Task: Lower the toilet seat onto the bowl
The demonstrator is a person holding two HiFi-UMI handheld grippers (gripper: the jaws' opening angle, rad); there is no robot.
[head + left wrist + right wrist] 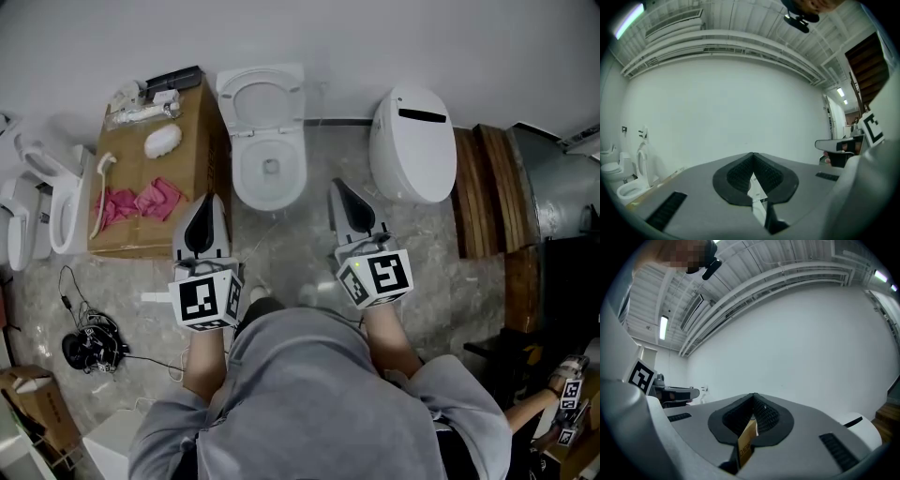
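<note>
In the head view a white toilet stands against the far wall. Its seat ring (261,98) is raised over the open bowl (269,169). My left gripper (210,201) hangs shut and holds nothing, in front of the bowl and to its left. My right gripper (337,186) is shut and bare, in front of the bowl and just to its right. Neither touches the toilet. The left gripper (753,154) and the right gripper (753,395) both face a bare white wall in their own views, jaws closed to a point.
A cardboard box (155,169) with pink cloth (141,202) and white parts stands left of the toilet. More toilets (61,202) are at the far left. A closed-lid toilet (412,145) and wooden boards (483,187) are on the right. Cables (89,347) lie on the floor.
</note>
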